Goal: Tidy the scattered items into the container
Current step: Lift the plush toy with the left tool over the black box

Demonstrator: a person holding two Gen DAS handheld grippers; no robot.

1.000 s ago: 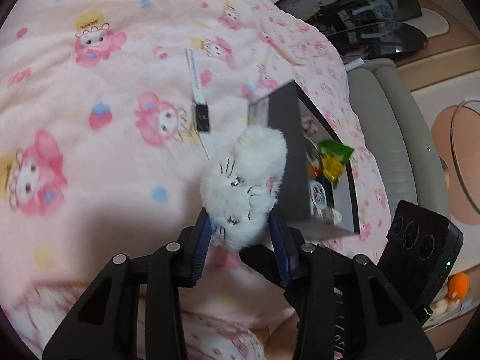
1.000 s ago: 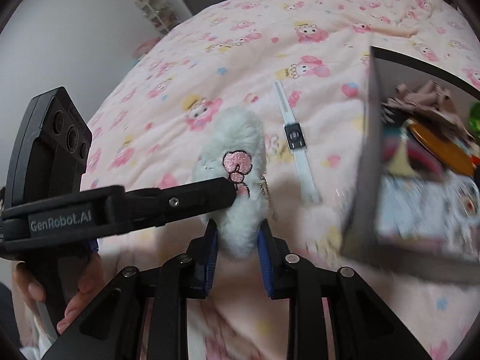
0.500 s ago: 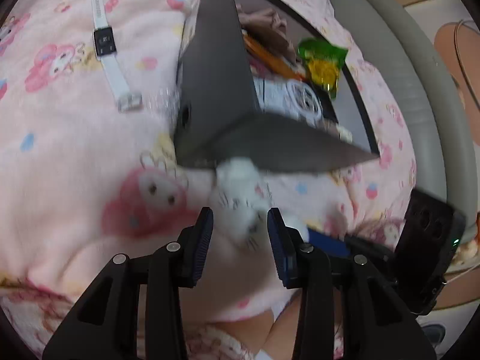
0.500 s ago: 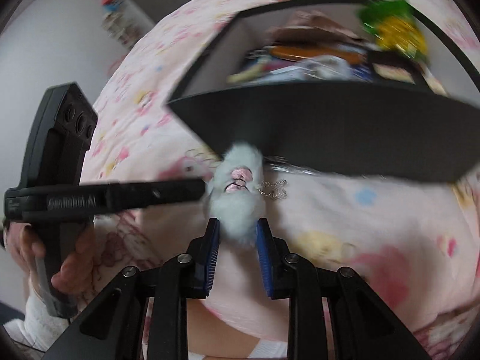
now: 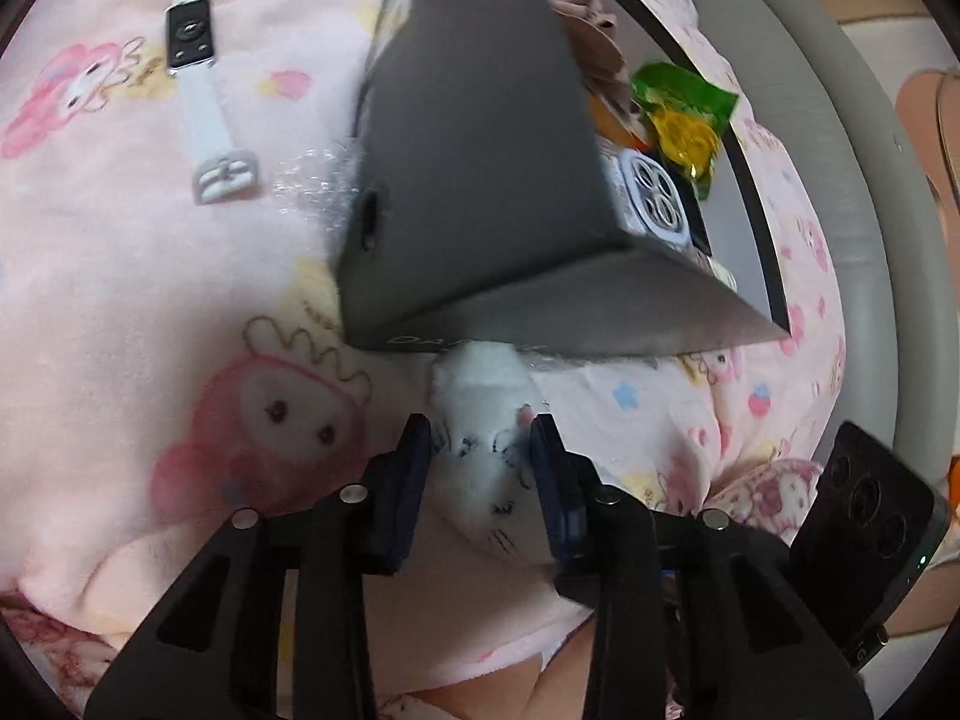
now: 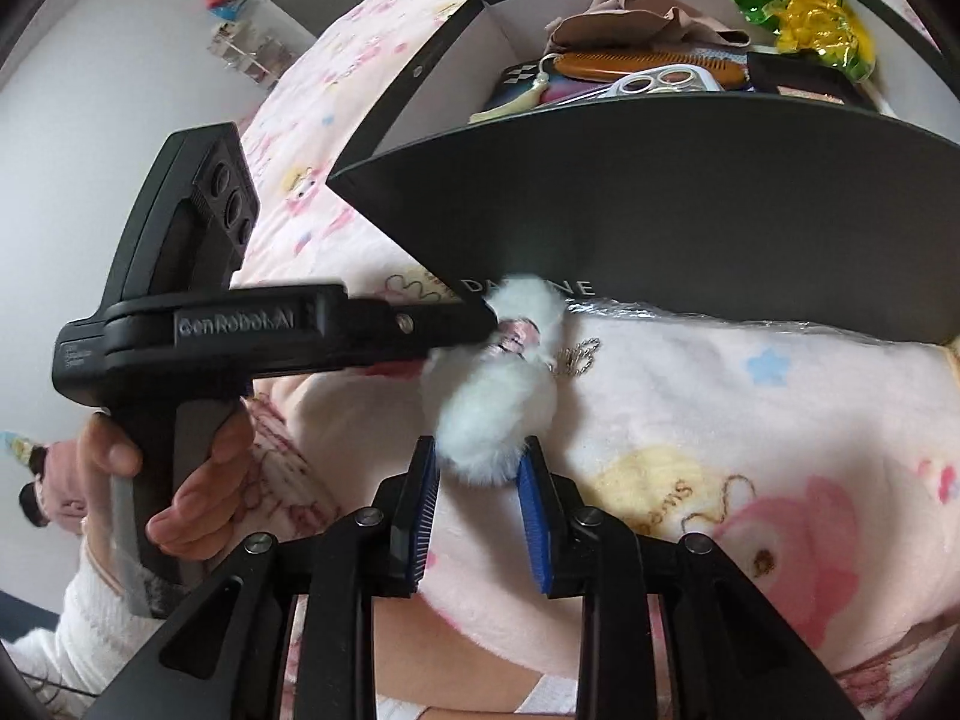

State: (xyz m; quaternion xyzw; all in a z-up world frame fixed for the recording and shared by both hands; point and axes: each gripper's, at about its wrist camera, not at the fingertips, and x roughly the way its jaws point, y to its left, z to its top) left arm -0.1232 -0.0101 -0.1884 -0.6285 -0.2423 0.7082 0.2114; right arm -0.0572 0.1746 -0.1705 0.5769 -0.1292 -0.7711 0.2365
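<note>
I am holding the plush toy between both claws: the left claw is closing on it, the right claw is opening, pads touching fur. The toy is hanging just outside the box, whose near wall is blocking entry. Several items are already lying inside; the watch is remaining on the bed.

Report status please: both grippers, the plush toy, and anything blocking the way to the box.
Left gripper closing on plush toy; right gripper opening, toy's other end between its jaws. Toy outside, low against box. Box wall in the way. Watch not yet stowed.
</note>
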